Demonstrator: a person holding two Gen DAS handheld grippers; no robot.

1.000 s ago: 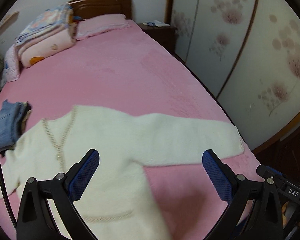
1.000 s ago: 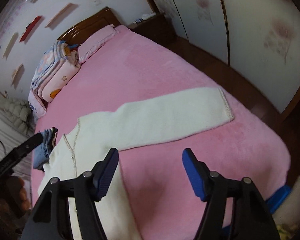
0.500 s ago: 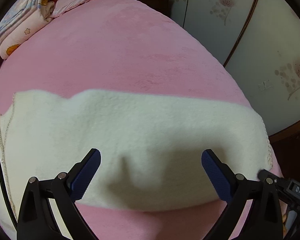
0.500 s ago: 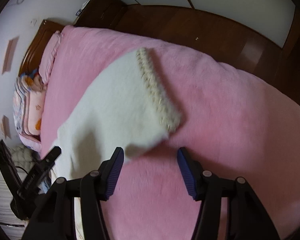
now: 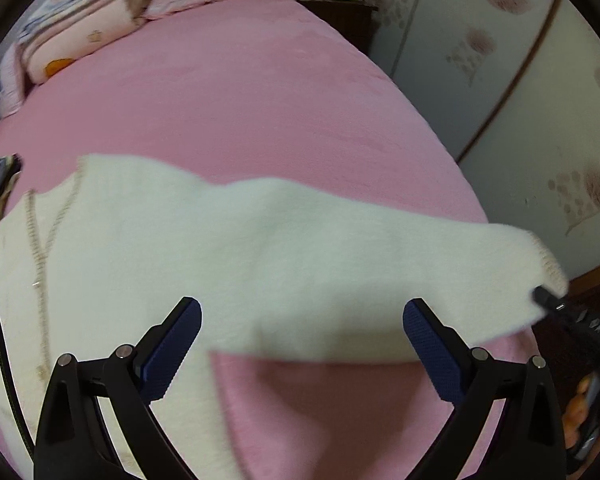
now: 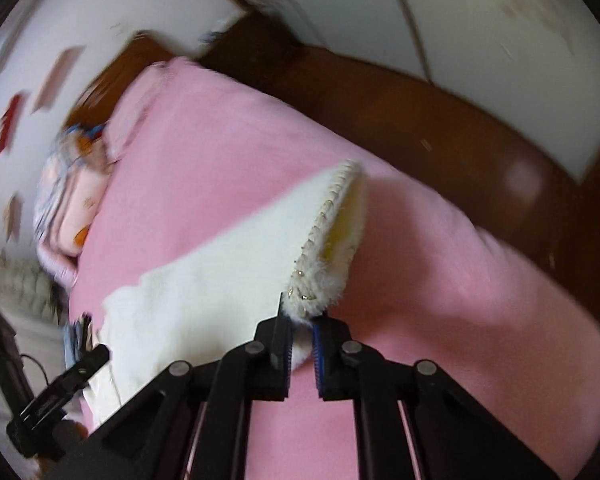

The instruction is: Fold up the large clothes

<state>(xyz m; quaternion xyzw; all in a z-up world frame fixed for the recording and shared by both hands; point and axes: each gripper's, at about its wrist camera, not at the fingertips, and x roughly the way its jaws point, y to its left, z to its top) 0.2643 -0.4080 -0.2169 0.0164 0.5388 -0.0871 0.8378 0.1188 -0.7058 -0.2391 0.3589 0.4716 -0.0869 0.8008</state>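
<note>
White knit cardigan (image 5: 228, 248) spread flat across the near end of the pink bed (image 5: 228, 92), one sleeve (image 6: 236, 248) stretched toward the bed's right edge. Right claw (image 6: 302, 340) closing on the beaded cuff (image 6: 320, 280) of that sleeve, pads pinching the cuff's near corner and lifting it just off the pink cover. Left claw (image 5: 302, 344) spread wide above the sleeve near the armpit, gripping nothing; folded quilts (image 5: 76, 28) piled at the bed's far left corner.

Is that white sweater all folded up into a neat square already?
No, the white sweater lies spread across the pink bed with one sleeve stretched out sideways.
</note>
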